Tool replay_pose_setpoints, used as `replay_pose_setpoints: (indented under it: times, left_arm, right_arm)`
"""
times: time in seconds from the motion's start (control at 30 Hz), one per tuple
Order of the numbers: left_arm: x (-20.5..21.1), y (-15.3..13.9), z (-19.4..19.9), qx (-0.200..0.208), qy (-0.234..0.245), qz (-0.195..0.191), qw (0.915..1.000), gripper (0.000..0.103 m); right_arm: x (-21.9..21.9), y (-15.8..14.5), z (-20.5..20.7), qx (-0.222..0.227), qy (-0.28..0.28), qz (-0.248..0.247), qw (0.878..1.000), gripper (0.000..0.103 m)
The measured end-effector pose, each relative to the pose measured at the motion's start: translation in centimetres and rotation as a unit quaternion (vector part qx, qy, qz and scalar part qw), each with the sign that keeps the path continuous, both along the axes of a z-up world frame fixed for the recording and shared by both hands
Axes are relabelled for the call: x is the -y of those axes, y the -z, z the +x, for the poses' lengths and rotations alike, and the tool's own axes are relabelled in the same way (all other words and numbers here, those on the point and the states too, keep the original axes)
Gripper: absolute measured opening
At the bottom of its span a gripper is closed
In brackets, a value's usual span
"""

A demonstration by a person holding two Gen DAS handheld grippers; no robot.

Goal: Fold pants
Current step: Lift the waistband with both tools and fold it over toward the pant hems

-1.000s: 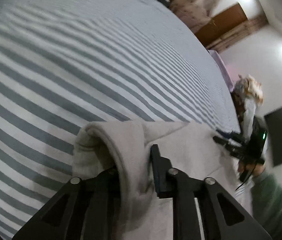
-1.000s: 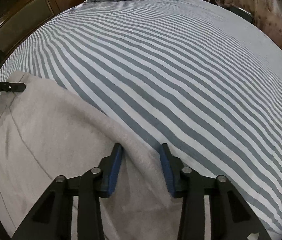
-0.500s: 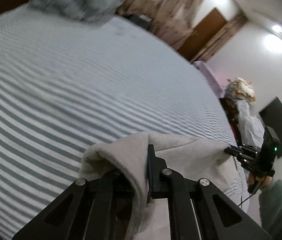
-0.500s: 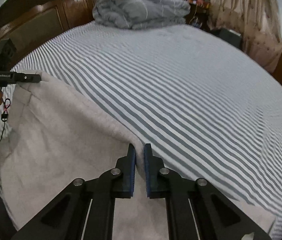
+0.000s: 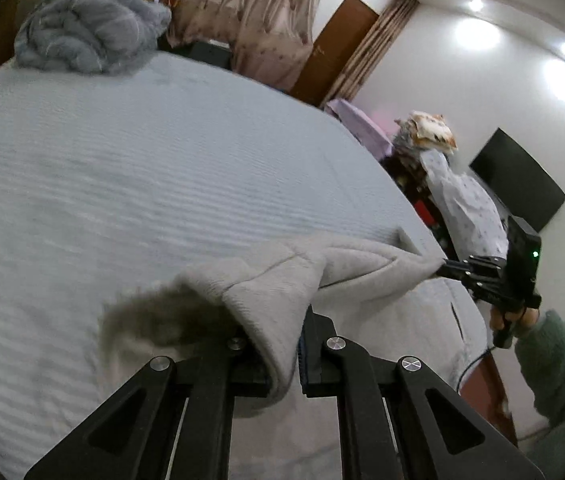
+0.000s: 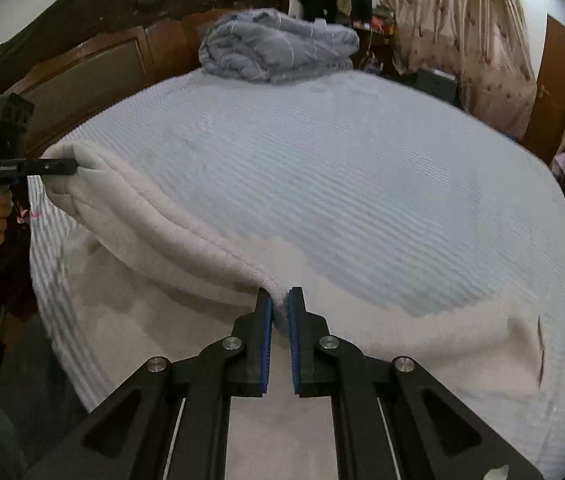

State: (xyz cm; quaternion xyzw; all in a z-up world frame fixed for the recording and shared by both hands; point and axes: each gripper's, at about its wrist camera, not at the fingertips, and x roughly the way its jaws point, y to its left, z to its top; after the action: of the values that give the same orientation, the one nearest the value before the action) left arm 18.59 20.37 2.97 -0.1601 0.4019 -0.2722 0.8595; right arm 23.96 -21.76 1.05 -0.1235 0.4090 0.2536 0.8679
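Light grey fleece pants lie on a blue-and-white striped bed, one edge raised off the sheet between both grippers. My left gripper is shut on one end of that edge, the cloth bunched and draped over its fingers. My right gripper is shut on the other end, a thin fold pinched between blue pads. In the right wrist view the left gripper shows at far left, pinching the corner. In the left wrist view the right gripper shows at right, holding the stretched corner.
A bundled grey-blue duvet sits at the head of the bed against a dark wooden headboard. Curtains and a brown door stand beyond. A clothes-covered stand and a dark screen lie past the bed's right side.
Both grippers closed on the pants' edge, then rose and travelled across the bed, lifting the edge off the sheet. The headboard and duvet have come into view.
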Motion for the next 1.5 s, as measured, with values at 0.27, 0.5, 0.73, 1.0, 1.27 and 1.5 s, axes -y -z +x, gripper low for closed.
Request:
replay_pose_setpoints:
  times: [0.27,0.5,0.73,1.0,1.27,1.5]
  left_arm:
    - [2.2,6.6,-7.5,-0.084,0.005,0.042,0.9956,0.018]
    - [3.4,9.2,-9.0,-0.118,-0.028,0.073,0.9899,0.034]
    - [1.3,9.4,-10.6,-0.145,-0.063,0.017,0.9873,0.076]
    - [-1.2,11.1,-13.0,-0.198,-0.106,-0.107,0.9686,0.080]
    - [-0.7,12.2,-11.6,-0.226,-0.160,-0.220,0.9353,0.081]
    - [-0.6,12.5,-10.3,-0.236,-0.192,-0.244,0.9208,0.081]
  right_arm:
    - [1.1,7.9,-6.0,-0.068,0.018,-0.014,0.997,0.007]
    - [0.3,11.5,-6.0,-0.099,0.056,-0.022,0.993,0.014]
    - [0.9,10.5,-6.7,-0.097,0.104,0.036,0.989,0.044]
    - [4.0,9.3,-9.1,-0.138,0.169,0.165,0.962,0.050]
    - [4.2,11.4,-8.4,-0.203,0.224,0.214,0.929,0.058]
    - [6.3,13.7,-5.7,-0.233,0.287,0.251,0.894,0.058]
